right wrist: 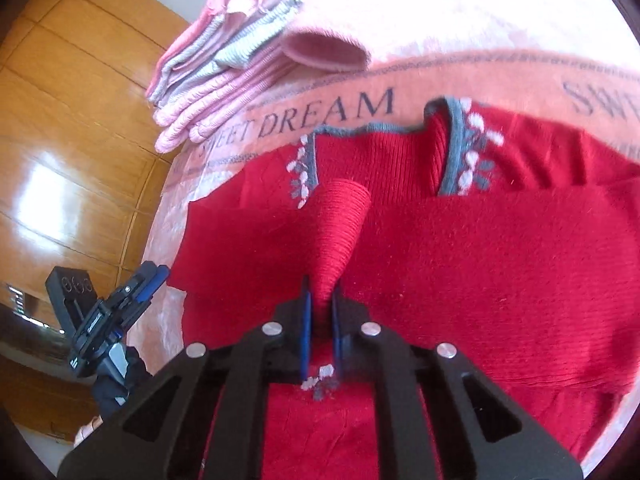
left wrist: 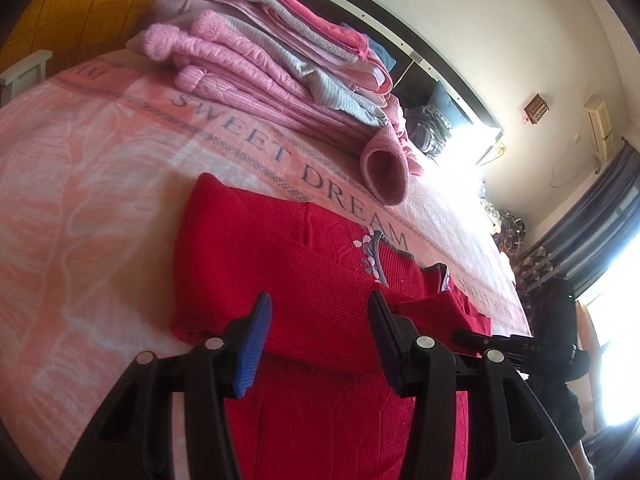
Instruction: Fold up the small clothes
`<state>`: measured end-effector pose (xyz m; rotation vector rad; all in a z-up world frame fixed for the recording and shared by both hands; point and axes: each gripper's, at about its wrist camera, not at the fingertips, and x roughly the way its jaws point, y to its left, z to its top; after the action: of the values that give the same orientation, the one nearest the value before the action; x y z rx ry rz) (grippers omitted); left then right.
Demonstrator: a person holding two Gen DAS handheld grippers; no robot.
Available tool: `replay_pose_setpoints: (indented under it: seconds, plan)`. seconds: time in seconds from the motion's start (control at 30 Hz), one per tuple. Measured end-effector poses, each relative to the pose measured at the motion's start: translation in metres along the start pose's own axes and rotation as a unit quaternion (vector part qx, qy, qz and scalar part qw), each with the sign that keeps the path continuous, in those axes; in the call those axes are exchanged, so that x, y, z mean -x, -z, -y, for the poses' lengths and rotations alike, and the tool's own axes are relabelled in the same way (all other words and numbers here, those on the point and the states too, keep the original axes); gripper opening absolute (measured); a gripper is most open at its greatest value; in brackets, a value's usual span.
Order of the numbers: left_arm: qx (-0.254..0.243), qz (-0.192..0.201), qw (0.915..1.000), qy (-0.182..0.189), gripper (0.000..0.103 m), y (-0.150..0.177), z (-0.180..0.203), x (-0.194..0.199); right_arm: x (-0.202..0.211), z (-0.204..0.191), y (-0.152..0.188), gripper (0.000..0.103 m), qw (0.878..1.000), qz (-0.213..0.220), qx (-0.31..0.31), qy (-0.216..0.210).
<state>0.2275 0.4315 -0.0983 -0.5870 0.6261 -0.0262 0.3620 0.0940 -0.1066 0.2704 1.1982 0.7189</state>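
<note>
The red sweater (right wrist: 480,272) runs off the bottom edge in both views, so its lower part is cut off. Bright window glare (left wrist: 460,160) hides the bed's far end, and the dark things there are unclear

Red knit sweater (right wrist: 460,248) flat on bed, grey-trimmed neckline, one sleeve (right wrist: 340,224) folded across front
</note>
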Motion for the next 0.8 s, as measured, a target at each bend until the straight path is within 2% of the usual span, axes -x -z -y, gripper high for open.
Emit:
replay_pose_setpoints:
  seconds: [0.07,0.17,0.3,0.4,0.53,0.63,0.67,0.7,0.8]
  plan:
    - [-0.014,0.001,0.9999,-0.003,0.05,-0.001,0.008,-0.006,0.022,0.001,0.001,0.007,0.999,0.011,0.022,0.023]
    - [-0.034,-0.019,0.9991,-0.015,0.05,0.003,0.018,-0.027,0.039,0.02,0.007,0.007,0.998,0.014,0.029,0.057]
    - [-0.052,-0.072,0.9934,-0.073,0.051,0.018,0.017,-0.068,0.025,0.061,0.017,0.017,0.996,-0.021,-0.007,0.086]
    - [-0.046,-0.06,0.9945,-0.073,0.051,0.018,0.016,-0.067,0.031,0.071,0.019,0.021,0.995,-0.01,-0.021,0.095]
    - [-0.052,-0.045,0.9963,-0.052,0.051,0.011,0.029,-0.054,0.045,0.041,0.013,0.021,0.995,0.013,0.025,0.098]
    - [-0.06,-0.055,0.9958,-0.043,0.052,0.012,0.04,-0.055,0.028,0.01,0.01,0.029,0.996,-0.01,0.047,0.073]
    - [-0.06,-0.061,0.9954,-0.043,0.052,0.014,0.041,-0.057,0.018,0.001,0.012,0.031,0.995,-0.021,0.053,0.076]
    - [-0.063,-0.07,0.9944,-0.049,0.052,0.017,0.041,-0.061,0.008,-0.007,0.012,0.033,0.994,-0.03,0.063,0.089]
    - [-0.072,-0.087,0.9915,-0.065,0.052,0.024,0.038,-0.071,-0.021,-0.027,0.018,0.041,0.978,-0.053,0.106,0.171]
